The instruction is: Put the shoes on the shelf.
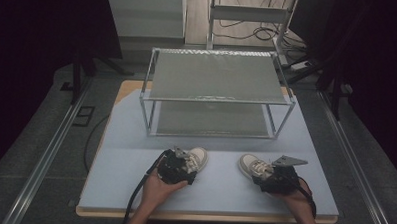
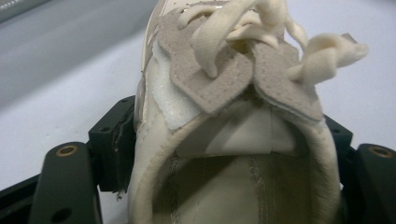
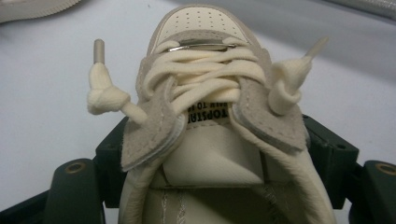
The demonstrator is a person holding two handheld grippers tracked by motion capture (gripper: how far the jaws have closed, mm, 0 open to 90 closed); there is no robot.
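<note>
From above I see my left gripper (image 1: 177, 167) clamped on the left shoe (image 1: 197, 157) and my right gripper (image 1: 277, 176) on the right shoe (image 1: 250, 165), both on the pale table (image 1: 119, 164) before a metal rack (image 1: 217, 95). Left gripper view: suede flaps, thick cream laces (image 2: 219, 32), jaws hugging the heel. Right gripper view: perforated toe, tongue label (image 3: 208, 114) upside down, unreadable.

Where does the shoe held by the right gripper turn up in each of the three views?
High view: right shoe, lower right, toe pointing toward the rack.
Right gripper view: centre, heel between the jaws.
Left gripper view: not identifiable.
Shared landmark: the pale blue mat.
</note>
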